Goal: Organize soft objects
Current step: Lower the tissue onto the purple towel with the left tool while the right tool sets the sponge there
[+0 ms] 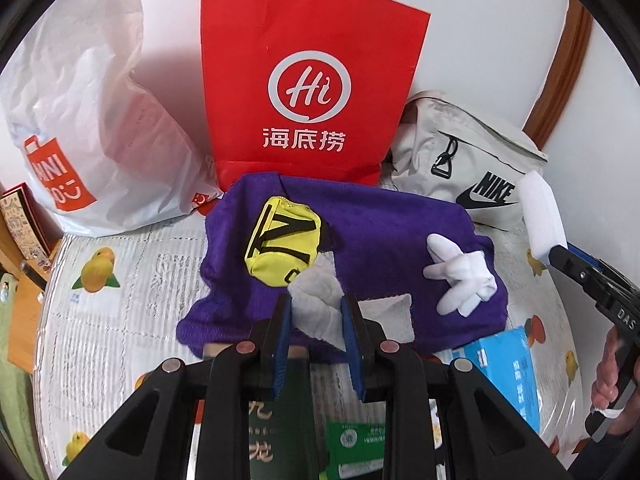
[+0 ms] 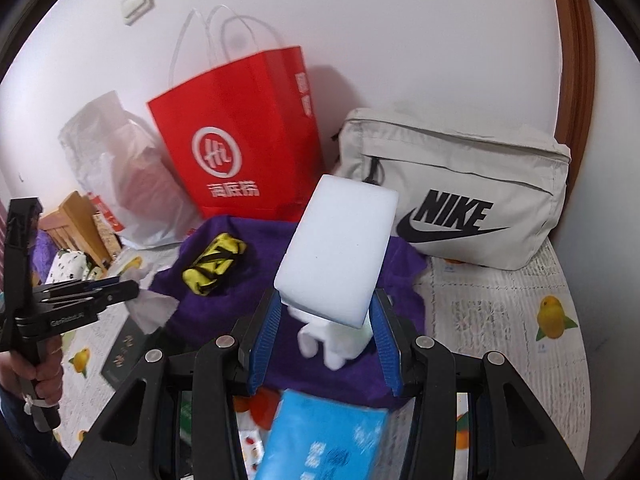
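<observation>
Sorting soft things over the purple terry towel

My right gripper pinches a light, squashy white foam block by its near end; my left gripper nips a limp white tissue.

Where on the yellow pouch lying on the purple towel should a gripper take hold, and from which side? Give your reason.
Grip the yellow pouch across its narrower width, coming down from above. It lies flat on the purple towel, clear of the white glove, so its padded sides are open to both fingers.
</observation>
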{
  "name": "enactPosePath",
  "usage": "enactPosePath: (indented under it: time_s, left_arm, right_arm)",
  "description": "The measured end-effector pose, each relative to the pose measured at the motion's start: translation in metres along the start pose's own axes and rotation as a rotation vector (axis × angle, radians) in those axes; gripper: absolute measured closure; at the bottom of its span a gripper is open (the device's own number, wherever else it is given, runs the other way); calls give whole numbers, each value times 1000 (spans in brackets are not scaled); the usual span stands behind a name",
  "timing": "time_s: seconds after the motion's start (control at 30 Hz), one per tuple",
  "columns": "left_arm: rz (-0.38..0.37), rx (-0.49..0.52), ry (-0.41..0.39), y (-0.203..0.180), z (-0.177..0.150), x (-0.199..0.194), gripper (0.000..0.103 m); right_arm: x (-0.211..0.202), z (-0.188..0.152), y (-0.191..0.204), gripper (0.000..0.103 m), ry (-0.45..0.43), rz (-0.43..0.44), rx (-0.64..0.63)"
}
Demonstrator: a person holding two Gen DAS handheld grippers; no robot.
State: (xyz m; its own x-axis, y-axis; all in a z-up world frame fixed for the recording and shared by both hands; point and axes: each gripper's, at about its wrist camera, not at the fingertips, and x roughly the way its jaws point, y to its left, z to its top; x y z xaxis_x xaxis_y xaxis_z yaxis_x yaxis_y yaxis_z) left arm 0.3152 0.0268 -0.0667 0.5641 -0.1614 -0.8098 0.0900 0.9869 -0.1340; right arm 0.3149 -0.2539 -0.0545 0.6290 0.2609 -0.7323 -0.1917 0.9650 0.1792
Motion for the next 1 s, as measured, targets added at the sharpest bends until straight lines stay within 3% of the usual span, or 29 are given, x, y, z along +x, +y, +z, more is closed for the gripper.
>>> enactPosePath:
  time_s: [0.57, 1.0]
  left_arm:
    - [-22, -3, 95, -7, 19, 66, 79]
    - [44, -20, 166, 2, 15, 102, 79]
  right_arm:
    - [93, 3, -29, 57, 176, -3, 42]
    - [124, 2, -31, 57, 254, 46, 55]
